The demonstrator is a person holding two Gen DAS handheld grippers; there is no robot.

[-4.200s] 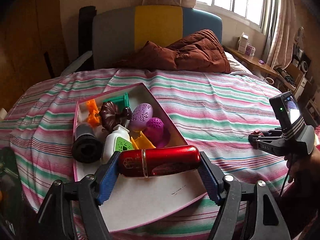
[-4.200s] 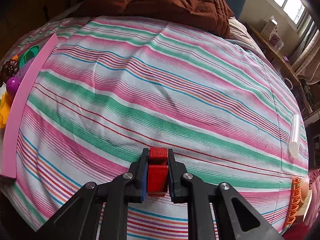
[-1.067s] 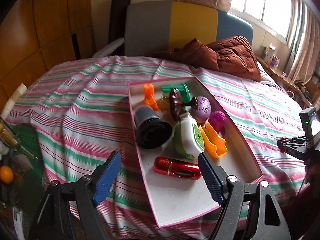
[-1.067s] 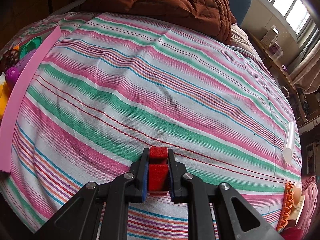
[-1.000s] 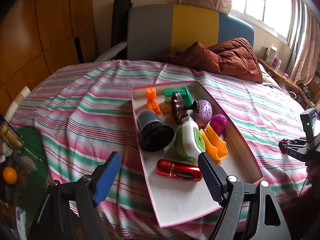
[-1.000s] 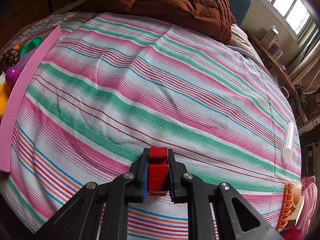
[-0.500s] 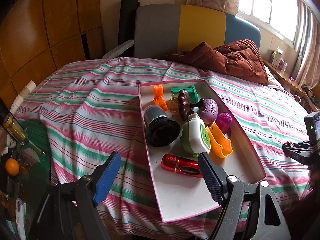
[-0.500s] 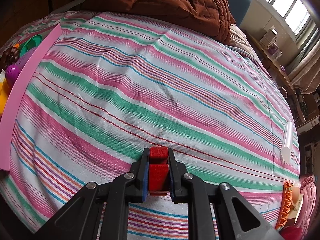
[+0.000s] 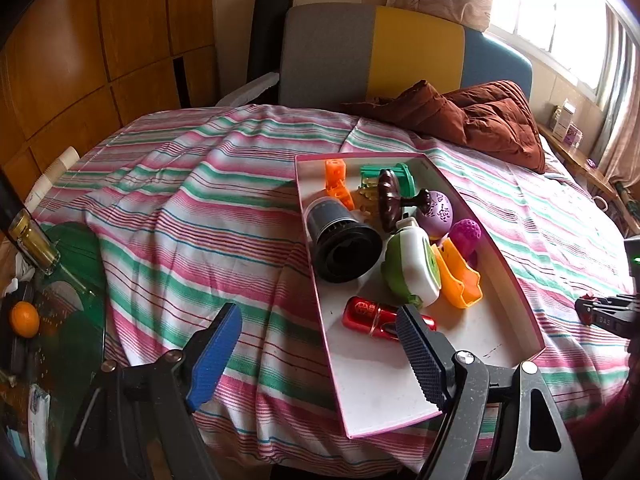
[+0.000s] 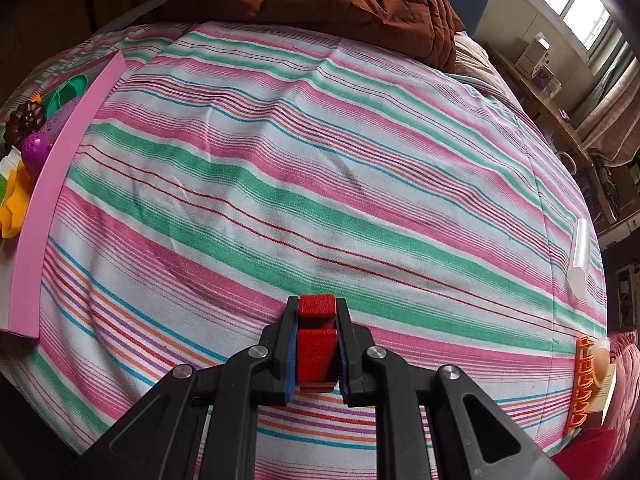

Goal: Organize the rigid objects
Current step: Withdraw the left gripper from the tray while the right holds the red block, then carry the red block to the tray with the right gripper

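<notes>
Toys all sit piled in the shallow pink-rimmed white tray (image 9: pixel 516 300) on the striped bedspread (image 9: pixel 192 216); the shiny red metal cylinder (image 9: pixel 376 316) lies at its 6 o'clock end. I've got my left gripper (image 9: pixel 320 344) gaping wide, empty. My right gripper (image 10: pixel 317 354) is clamped on a small red plastic block (image 10: pixel 316 354).

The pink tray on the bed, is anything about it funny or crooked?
Yes. The pink tray sits skewed across the bedspread's stripes, its near corner poking past the bed's edge. Inside, the black cylinder and red canister lie tipped on their sides.
</notes>
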